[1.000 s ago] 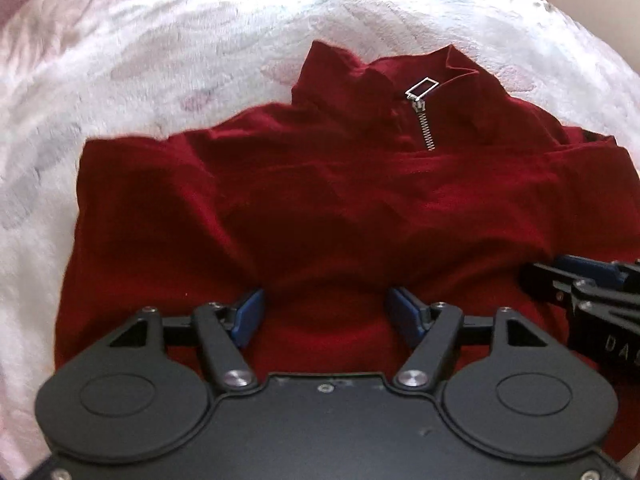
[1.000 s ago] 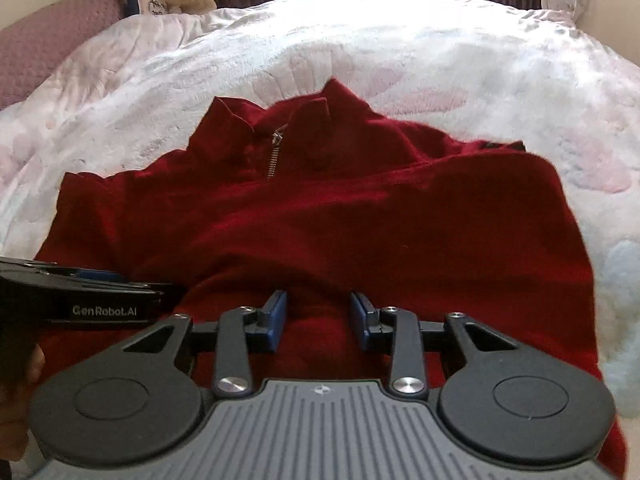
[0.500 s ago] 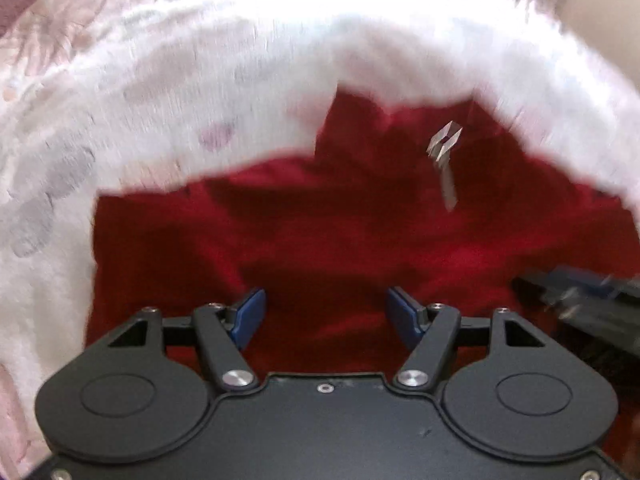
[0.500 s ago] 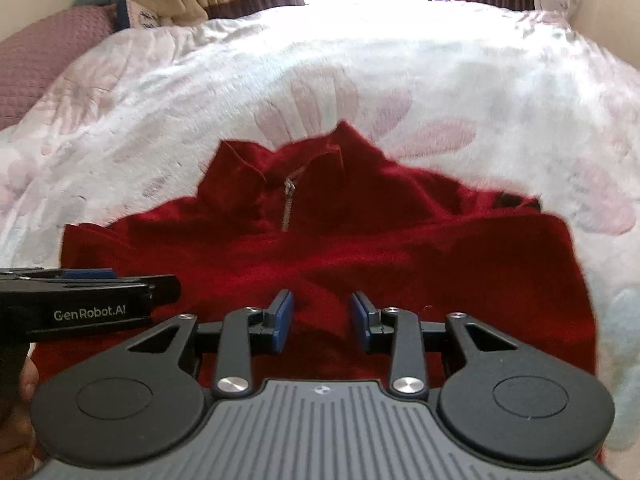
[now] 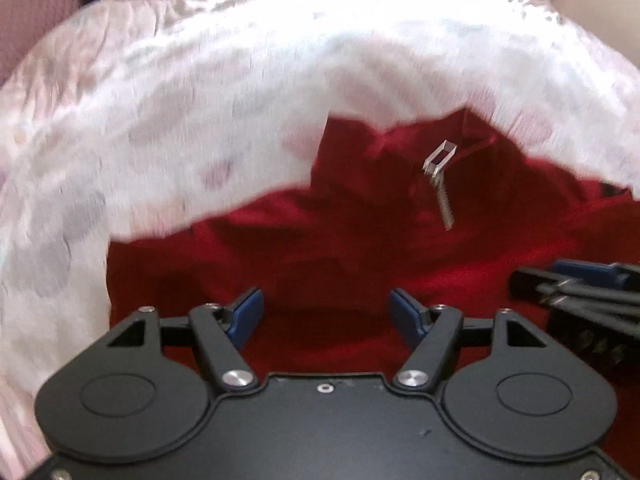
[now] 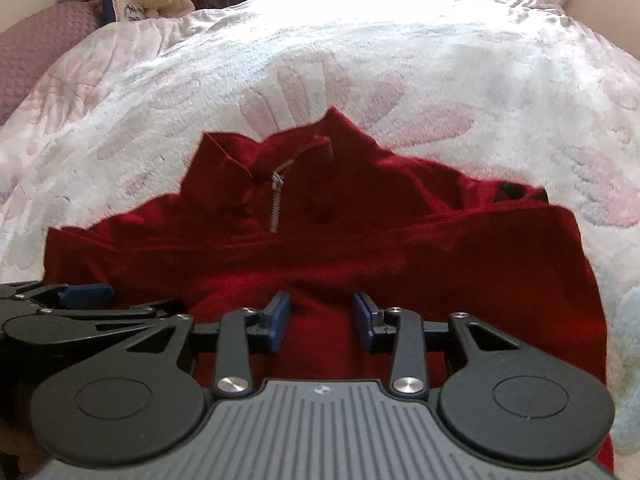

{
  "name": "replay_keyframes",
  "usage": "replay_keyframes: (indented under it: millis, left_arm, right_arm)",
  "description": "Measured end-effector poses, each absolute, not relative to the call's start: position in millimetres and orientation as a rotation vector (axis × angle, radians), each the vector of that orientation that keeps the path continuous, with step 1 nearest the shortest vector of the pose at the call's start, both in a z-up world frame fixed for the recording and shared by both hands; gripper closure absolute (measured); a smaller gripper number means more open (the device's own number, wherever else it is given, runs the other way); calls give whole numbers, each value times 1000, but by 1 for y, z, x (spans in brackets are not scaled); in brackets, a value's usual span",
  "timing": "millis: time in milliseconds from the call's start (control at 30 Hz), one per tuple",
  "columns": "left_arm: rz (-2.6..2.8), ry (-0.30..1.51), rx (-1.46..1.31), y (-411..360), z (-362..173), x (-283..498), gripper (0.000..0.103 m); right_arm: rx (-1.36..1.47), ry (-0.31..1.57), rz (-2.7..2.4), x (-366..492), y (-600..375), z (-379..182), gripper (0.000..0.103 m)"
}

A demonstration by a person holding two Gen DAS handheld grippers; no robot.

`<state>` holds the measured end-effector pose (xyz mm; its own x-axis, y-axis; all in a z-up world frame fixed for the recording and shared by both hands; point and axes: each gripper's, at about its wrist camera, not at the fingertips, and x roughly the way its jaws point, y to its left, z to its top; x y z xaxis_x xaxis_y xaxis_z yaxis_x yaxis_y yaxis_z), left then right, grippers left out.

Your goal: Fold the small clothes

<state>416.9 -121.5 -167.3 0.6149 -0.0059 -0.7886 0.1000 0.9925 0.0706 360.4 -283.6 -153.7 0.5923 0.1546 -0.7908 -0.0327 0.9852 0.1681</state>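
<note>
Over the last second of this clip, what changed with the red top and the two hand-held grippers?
Both cameras now show the red zip-neck top lower in frame and more of the floral blanket beyond it, so both tilted up or drew back. The left hand-held gripper view is motion-blurred. Nothing was gripped or let go. Unchanged: both sets of jaws open, the right hand-held gripper narrower, and the top lying folded with its zipper showing.

The left wrist view is smeared with motion blur, so the bedspread (image 5: 200,120) pattern is mush. The red top (image 6: 360,248) has its near hem hidden behind both gripper bodies. The right gripper (image 5: 576,280) is cut off by the frame edge there, so its jaw gap can't be read.
</note>
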Motion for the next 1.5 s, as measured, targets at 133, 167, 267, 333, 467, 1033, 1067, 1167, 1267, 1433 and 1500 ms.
replay_keyframes:
  millis: [133, 167, 267, 333, 467, 1033, 1067, 1167, 1267, 1433, 1500]
  left_arm:
    - [-31, 915, 128, -124, -174, 436, 32]
    - [-19, 936, 130, -122, -183, 444, 32]
    - [-38, 968, 158, -117, -212, 461, 25]
    - [-39, 945, 187, -119, -215, 461, 24]
    - [-22, 931, 194, -120, -207, 455, 24]
    - [143, 974, 163, -32, -208, 445, 24]
    - [140, 980, 144, -29, -206, 444, 24]
    - [146, 1007, 126, -25, -188, 447, 25]
    - [153, 972, 147, -27, -169, 436, 27]
    - [131, 937, 151, -28, -145, 398, 27]
    - [129, 941, 145, -27, -143, 379, 27]
  right_arm:
    - [106, 914, 92, 374, -274, -148, 59]
    - [90, 914, 83, 379, -273, -151, 58]
    - [40, 954, 54, 398, -273, -174, 51]
    - [75, 966, 63, 404, -280, -191, 49]
    - [80, 945, 59, 400, -279, -188, 49]
    - [91, 982, -25, 389, -332, -182, 49]
    - [90, 972, -17, 388, -333, -185, 49]
    - [29, 975, -15, 389, -325, -177, 49]
    - [-48, 987, -15, 384, -314, -164, 49]
    - [-69, 969, -3, 363, -309, -146, 49]
    - [-46, 969, -3, 356, -312, -143, 47]
